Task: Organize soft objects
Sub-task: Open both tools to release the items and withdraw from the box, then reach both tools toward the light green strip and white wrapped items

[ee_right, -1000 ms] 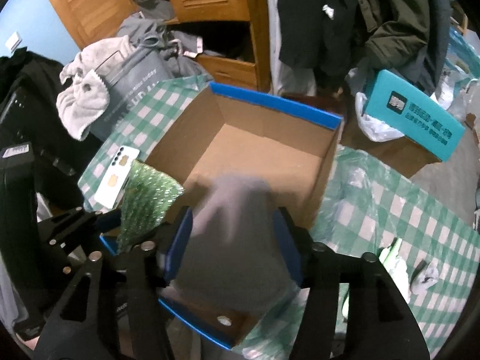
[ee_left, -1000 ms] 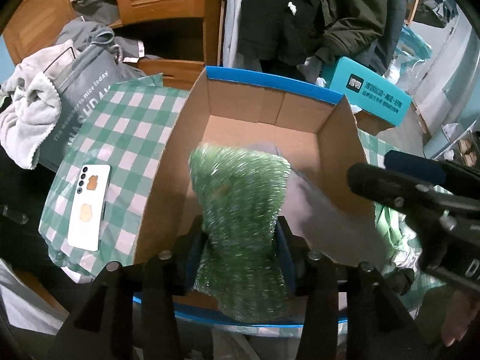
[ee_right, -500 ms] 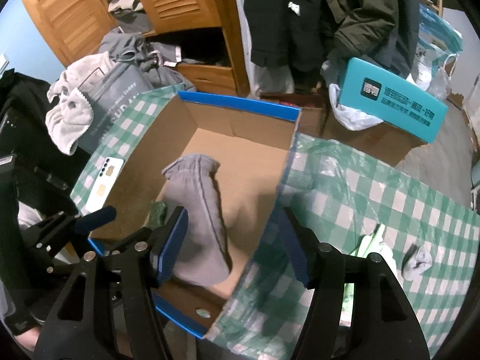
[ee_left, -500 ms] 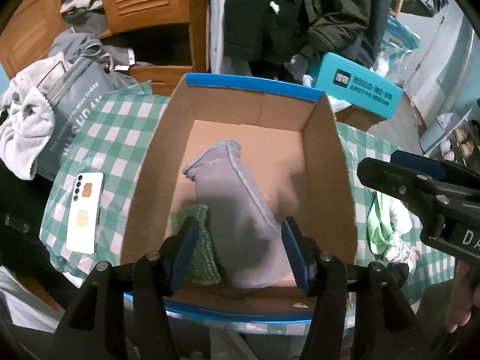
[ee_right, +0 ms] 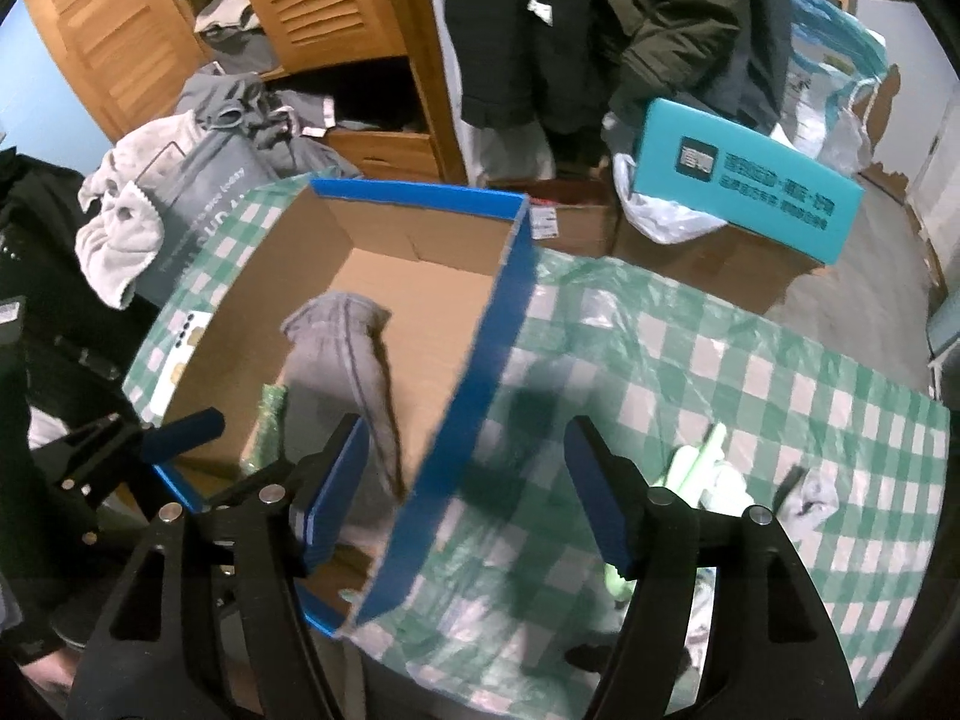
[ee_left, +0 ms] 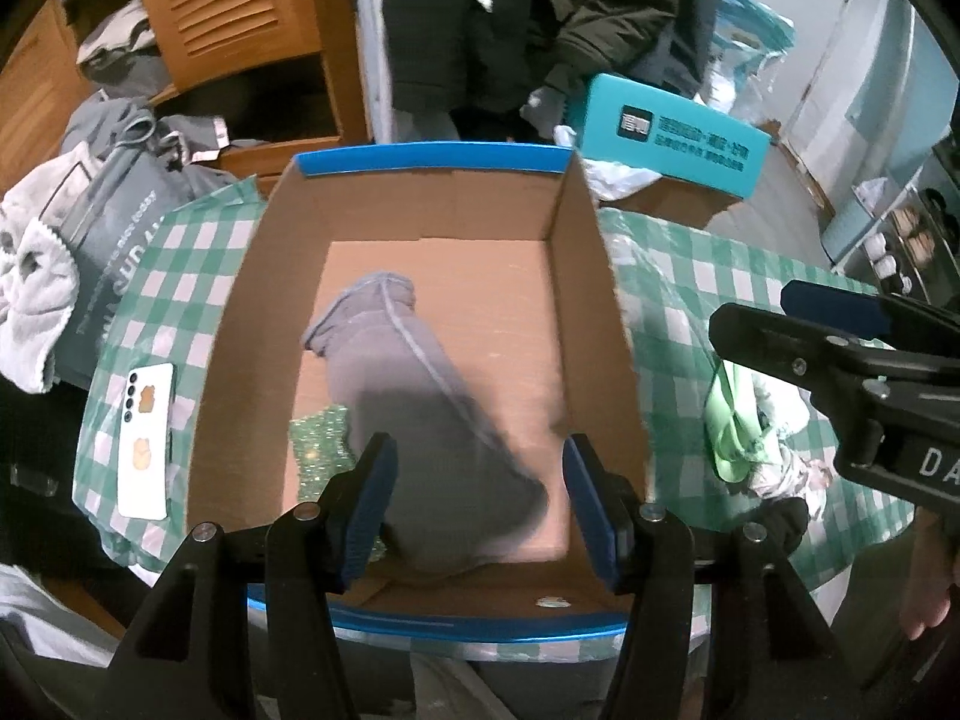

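Note:
A cardboard box (ee_left: 576,276) with blue rims stands on the green checked tablecloth. A grey sock (ee_left: 432,414) lies inside it, over a green sparkly cloth (ee_left: 318,438) at the box's near left. My left gripper (ee_left: 477,504) is open and empty above the box's near edge. My right gripper (ee_right: 468,492) is open and empty above the box's right wall (ee_right: 480,372). The sock (ee_right: 342,348) and green cloth (ee_right: 267,426) also show in the right wrist view. Light green and white soft items (ee_right: 708,468) and a small grey sock (ee_right: 816,495) lie on the cloth to the right.
A white phone (ee_left: 144,438) lies on the tablecloth left of the box. A teal box (ee_right: 744,192) on cardboard cartons sits beyond the table. Grey clothes and a towel (ee_right: 120,228) pile up at the left. Wooden louvred doors and hanging dark coats stand behind.
Both grippers have opened and dropped the green cloth and the grey sock into the box. Both have pulled back, and the right gripper has moved to the right over the box wall.

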Tool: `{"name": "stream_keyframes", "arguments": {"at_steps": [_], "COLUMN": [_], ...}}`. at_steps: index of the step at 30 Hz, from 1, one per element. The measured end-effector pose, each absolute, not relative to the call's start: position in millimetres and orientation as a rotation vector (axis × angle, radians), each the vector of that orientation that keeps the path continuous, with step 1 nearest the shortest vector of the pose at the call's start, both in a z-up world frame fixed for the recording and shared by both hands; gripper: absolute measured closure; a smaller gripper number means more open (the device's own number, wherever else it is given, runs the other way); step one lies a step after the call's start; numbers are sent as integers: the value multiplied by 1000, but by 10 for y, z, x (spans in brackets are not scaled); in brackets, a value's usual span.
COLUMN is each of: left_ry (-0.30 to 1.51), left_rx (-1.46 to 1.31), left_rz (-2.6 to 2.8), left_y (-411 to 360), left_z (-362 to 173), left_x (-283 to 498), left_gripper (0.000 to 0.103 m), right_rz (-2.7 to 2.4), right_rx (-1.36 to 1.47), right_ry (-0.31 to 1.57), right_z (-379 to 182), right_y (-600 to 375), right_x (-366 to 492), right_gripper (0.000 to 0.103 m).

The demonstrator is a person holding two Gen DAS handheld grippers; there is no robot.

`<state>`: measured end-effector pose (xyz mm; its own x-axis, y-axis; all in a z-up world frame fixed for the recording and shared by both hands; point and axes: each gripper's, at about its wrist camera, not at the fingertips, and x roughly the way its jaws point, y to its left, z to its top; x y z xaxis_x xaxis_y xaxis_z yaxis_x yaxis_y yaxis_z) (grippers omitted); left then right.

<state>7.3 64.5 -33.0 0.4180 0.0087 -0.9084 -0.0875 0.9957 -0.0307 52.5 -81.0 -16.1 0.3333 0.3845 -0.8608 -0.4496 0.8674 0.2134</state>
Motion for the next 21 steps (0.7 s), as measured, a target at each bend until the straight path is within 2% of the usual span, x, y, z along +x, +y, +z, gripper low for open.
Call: {"name": "stream_keyframes", "arguments": {"at_steps": [21], "left_ry": [1202], "left_rx": [17], "left_rz": [-82], "left_y": [-218], "left_z": [-444], "left_x": [187], "left_gripper": [45], "right_rz": [437], "right_rx": [-31], "right_ry": [1154], "right_z": [-457], "right_y": [-1729], "right_x": [496], "right_gripper": [33]}}
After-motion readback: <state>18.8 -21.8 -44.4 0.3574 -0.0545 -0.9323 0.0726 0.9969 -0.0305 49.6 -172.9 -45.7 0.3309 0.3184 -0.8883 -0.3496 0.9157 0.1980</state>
